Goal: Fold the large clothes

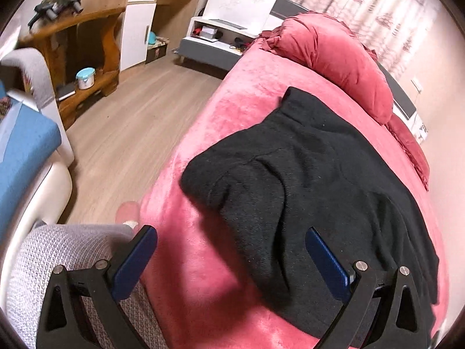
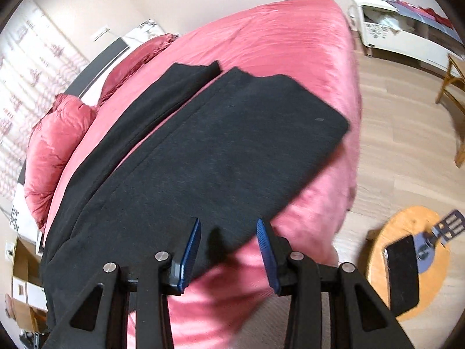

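A large black garment (image 1: pixel 305 180) lies spread across the pink bed (image 1: pixel 232 110). In the right wrist view the black garment (image 2: pixel 209 157) shows a long flat panel and a narrower strip beside it on the pink bed (image 2: pixel 290 37). My left gripper (image 1: pixel 231 245) is open and empty, hovering above the garment's near edge, its right finger over the cloth. My right gripper (image 2: pixel 229 237) is open, above the garment's near edge with nothing between the pads.
A red pillow (image 1: pixel 343 64) lies at the bed's head. Wood floor (image 1: pixel 122 128) runs left of the bed, with a wooden shelf (image 1: pixel 87 46) and a blue-covered seat (image 1: pixel 23 151). A round wooden stool (image 2: pixel 407 261) holding a phone stands at the right. My grey-clad leg (image 1: pixel 64 256) is near the left gripper.
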### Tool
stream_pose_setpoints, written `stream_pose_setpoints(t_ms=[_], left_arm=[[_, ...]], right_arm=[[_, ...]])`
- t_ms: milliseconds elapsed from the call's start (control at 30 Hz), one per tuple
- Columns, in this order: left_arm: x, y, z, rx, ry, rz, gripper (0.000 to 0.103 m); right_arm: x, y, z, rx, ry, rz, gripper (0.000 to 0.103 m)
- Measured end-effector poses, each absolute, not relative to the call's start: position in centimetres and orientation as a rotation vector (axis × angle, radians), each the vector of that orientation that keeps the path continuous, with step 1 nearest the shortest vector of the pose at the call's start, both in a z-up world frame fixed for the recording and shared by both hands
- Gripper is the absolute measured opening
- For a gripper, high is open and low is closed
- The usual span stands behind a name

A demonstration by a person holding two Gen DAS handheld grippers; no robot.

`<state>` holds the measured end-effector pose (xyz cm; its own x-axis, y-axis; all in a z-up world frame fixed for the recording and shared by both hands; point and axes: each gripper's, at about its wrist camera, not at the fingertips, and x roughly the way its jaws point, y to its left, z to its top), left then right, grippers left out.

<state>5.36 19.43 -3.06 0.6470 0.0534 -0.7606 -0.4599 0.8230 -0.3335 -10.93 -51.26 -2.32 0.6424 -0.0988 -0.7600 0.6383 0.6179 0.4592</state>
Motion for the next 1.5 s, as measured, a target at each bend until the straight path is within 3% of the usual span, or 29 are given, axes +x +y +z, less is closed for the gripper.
stream_pose_setpoints(t_ms=[67, 133, 167, 300, 500, 667, 800, 1000, 1100, 1267, 1367, 1400, 1433, 1500], left_arm=[[5.4, 19.3, -3.3, -0.537, 0.839, 0.316, 0.102], [5.4, 19.3, -3.4, -0.545, 0.852, 0.319, 0.102], [5.2, 19.4, -3.3, -0.551, 0.846, 0.321, 0.102], [3.5, 20.4, -1.7, -0.583, 0.758, 0.373, 0.102], [2.3, 19.7, -1.8, -0.602, 0.798, 0.329, 0.102], [2.6, 18.9, -1.6, -0.599, 0.796, 0.255, 0.096], [2.7, 18.5, -1.3, -0.602, 0.776, 0.201, 0.092], [4.0, 18.3, -2.9, -0.649, 0.852, 0.168, 0.084], [4.9, 19.0, -3.6, -0.686, 0.863, 0.178, 0.08], [7.1, 20.9, -4.4, -0.764, 0.828, 0.139, 0.077], [8.4, 21.7, -4.9, -0.779, 0.83, 0.115, 0.068], [8.9, 21.9, -5.4, -0.792, 0.844, 0.11, 0.051], [9.1, 22.1, -5.7, -0.808, 0.855, 0.103, 0.027], [9.1, 22.2, -6.0, -0.841, 0.863, 0.079, 0.022]], right_arm=[[-12.3, -51.8, -2.3, 0.82, 0.746, -0.503, 0.042], [-13.7, -52.8, -2.6, 0.868, 0.724, -0.533, 0.065], [-13.9, -53.4, -2.7, 0.895, 0.711, -0.544, 0.069], [-15.5, -56.0, -4.0, 1.094, 0.626, -0.532, 0.07], [-14.7, -59.0, -7.3, 1.317, 0.543, -0.518, 0.07], [-12.6, -59.0, -6.8, 1.256, 0.499, -0.488, 0.06], [-10.4, -57.7, -6.0, 1.128, 0.531, -0.448, 0.037], [-8.3, -56.4, -5.8, 0.989, 0.646, -0.49, 0.033], [-8.4, -56.2, -5.9, 1.003, 0.642, -0.496, 0.027], [-8.4, -56.5, -6.5, 1.039, 0.649, -0.47, 0.027], [-8.2, -57.0, -6.7, 1.039, 0.657, -0.461, 0.027], [-8.1, -57.2, -6.7, 1.041, 0.657, -0.458, 0.027], [-8.2, -57.2, -6.7, 1.042, 0.651, -0.458, 0.026], [-8.2, -57.1, -6.3, 1.032, 0.633, -0.452, 0.015]])
